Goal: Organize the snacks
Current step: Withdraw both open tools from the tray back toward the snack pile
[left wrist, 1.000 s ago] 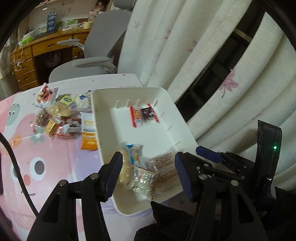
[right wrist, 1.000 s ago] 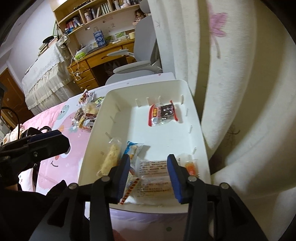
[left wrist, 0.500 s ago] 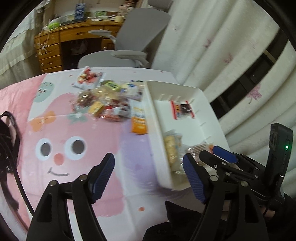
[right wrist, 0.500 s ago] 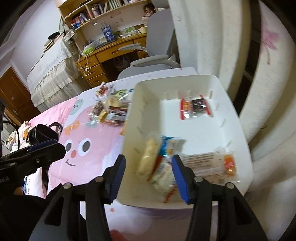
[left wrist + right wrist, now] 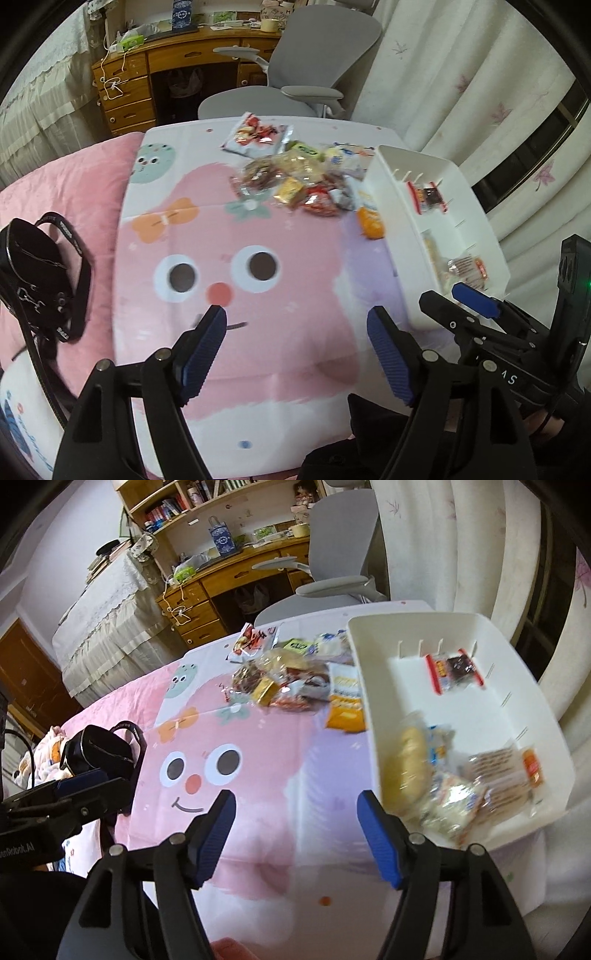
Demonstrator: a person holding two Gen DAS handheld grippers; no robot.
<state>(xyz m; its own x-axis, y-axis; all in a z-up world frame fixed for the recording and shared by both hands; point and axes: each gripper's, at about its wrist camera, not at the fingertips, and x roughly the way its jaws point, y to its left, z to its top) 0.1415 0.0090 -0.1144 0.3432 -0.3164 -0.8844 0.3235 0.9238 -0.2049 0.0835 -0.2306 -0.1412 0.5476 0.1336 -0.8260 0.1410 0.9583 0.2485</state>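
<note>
Both hand-held grippers hover over the pink worktop with nothing between their jaws: the left hand-held gripper stands apart, and the right hand-held gripper is opening. Loose snacks lie heaped beside the white tray, which holds several blurred packets, perhaps five.

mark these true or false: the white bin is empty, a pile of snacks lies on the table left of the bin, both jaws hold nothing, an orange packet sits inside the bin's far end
1. The white bin is empty. False: it holds several wrapped snacks, among them a red-edged packet.
2. A snack pile lies on the table left of the bin. True.
3. The left gripper and right gripper hold nothing. True: the right's jaws are opening, nothing between them.
4. The orange packet sits inside the bin's far end. False: it lies outside, against the bin's left wall.
</note>
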